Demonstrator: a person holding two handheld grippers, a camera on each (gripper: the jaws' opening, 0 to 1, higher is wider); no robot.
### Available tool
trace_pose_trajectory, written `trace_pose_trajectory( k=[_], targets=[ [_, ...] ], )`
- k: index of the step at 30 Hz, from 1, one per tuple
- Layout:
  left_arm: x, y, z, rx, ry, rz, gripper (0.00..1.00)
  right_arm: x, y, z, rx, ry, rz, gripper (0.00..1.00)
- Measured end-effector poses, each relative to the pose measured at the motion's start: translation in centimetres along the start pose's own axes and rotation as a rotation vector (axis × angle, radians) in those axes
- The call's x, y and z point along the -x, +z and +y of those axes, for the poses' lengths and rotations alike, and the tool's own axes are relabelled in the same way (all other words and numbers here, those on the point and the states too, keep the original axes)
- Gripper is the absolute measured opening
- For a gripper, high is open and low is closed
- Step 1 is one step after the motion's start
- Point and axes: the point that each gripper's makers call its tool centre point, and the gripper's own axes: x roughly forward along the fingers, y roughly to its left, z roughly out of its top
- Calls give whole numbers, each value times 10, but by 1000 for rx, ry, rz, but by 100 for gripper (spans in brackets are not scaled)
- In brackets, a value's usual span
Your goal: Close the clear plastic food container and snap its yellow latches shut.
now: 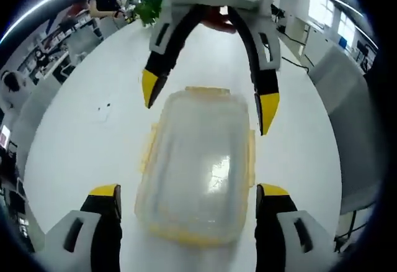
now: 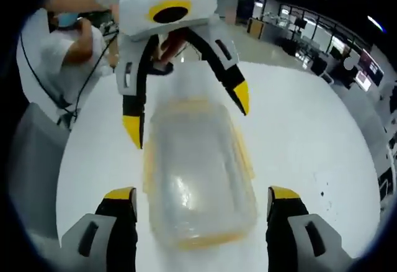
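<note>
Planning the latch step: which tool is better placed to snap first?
Hard to call; slightly left. Both tools straddle the clear plastic food container from opposite ends, open. The left tool view shows the yellow latches sharply; the right tool view is blurred.

My left tongs are black along the jaws with yellow tips, mounted on pale grey housings, and my right tongs wear the same black, yellow and grey. The food container between them is clear, slightly milky plastic with white glare patches on its lid, trimmed by yellow latches along its edges. The counter is plain glossy white, marked by a few small dark specks. A leafy green plant stands at the counter's far end.
</note>
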Motion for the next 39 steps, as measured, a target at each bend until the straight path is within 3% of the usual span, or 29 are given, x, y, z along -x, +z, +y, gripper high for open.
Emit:
trace_pose_trajectory(
  k=[2,5,9,10,11,13,17,20,26,28,31,39],
  targets=[
    [4,6,0,32,14,-60,89,0,-1,4,-13,-11,-18,87],
    [11,24,-3,62,28,-204,89,1,1,6,-36,-35,-72,87],
    [9,23,-8,67,50,-238,88,5,9,-1,-112,-98,-173,85],
    [10,24,-10,91,47,-260,88,8,12,-4,-155,-122,-210,85],
    [12,34,-11,141,52,-339,89,10,16,-6,-161,-135,-238,85],
    [18,38,-7,192,76,-420,91,13,17,-8,-192,-152,-263,82],
    [23,40,-4,280,103,-506,91,17,22,-13,-265,-199,-340,82],
    [23,39,-5,351,98,-542,93,17,19,-12,-299,-217,-345,80],
    [21,36,-11,396,98,-577,89,16,18,-10,-321,-240,-362,75],
    [19,31,-15,450,85,-551,85,16,17,-9,-329,-244,-361,74],
    [24,34,-14,448,103,-596,84,18,18,-11,-367,-249,-389,73],
    [29,35,-12,527,104,-636,85,24,17,-10,-393,-266,-413,71]
  ],
)
